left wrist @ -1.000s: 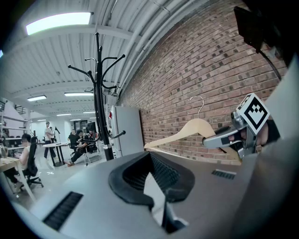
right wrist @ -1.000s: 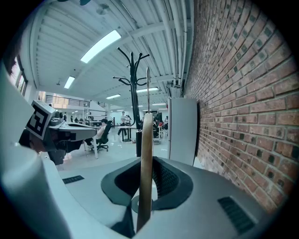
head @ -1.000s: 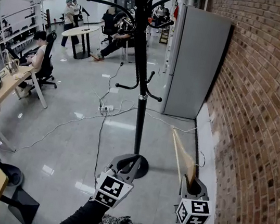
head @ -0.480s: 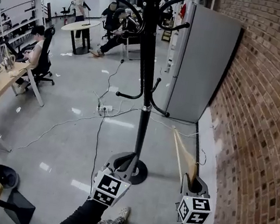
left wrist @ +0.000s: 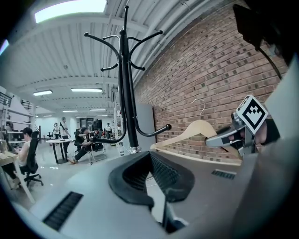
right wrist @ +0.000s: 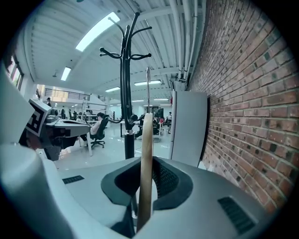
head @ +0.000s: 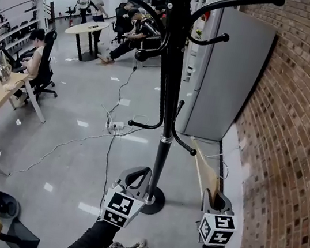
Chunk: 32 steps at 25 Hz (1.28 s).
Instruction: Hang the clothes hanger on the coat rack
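A black coat rack with curved hooks stands on a round base on the floor straight ahead. My right gripper is shut on one end of a wooden hanger, which slants up and away, right of the pole. In the right gripper view the hanger stands edge-on between the jaws, its metal hook pointing up, with the coat rack just left of it. My left gripper is open and holds nothing, low beside the pole. The left gripper view shows the coat rack, the hanger and my right gripper.
A brick wall runs along the right. A grey cabinet stands behind the rack against it. Cables and a power strip lie on the floor. People sit at desks and a round table far left.
The view has moved closer to the coat rack, whose pole and hooks now loom larger and nearer. Both grippers keep their places in the frame, and the hanger stays in the right one.
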Available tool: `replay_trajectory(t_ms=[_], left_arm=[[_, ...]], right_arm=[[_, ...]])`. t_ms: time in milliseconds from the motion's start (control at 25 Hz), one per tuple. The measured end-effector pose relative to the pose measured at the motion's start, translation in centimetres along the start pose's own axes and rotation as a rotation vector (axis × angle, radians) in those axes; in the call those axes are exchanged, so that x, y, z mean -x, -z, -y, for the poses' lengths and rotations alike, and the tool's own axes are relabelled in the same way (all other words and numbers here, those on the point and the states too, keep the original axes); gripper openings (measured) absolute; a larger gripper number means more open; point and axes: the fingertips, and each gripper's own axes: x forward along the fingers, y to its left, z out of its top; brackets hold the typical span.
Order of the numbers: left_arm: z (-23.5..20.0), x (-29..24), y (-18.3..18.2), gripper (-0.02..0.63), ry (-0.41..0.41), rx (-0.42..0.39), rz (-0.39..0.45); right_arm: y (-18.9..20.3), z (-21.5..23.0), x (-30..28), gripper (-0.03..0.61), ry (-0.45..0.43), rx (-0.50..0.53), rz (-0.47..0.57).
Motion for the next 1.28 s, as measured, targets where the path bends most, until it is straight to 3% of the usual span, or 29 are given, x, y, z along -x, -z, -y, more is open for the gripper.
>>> replay_trajectory(t_ms=[600, 1280], left_arm=[[-4.9, -3.8, 1.3, 0.008, -0.047, 0.03, -0.032], [-8.8, -8.8, 0.6, 0.008, -0.28, 0.085, -0.066]], right_arm=[[-1.3, 0.5, -7.3, 0.055, -0.056, 0.02, -0.039], [-5.2, 0.0, -19.1, 0.055, -0.384, 0.188, -0.069]])
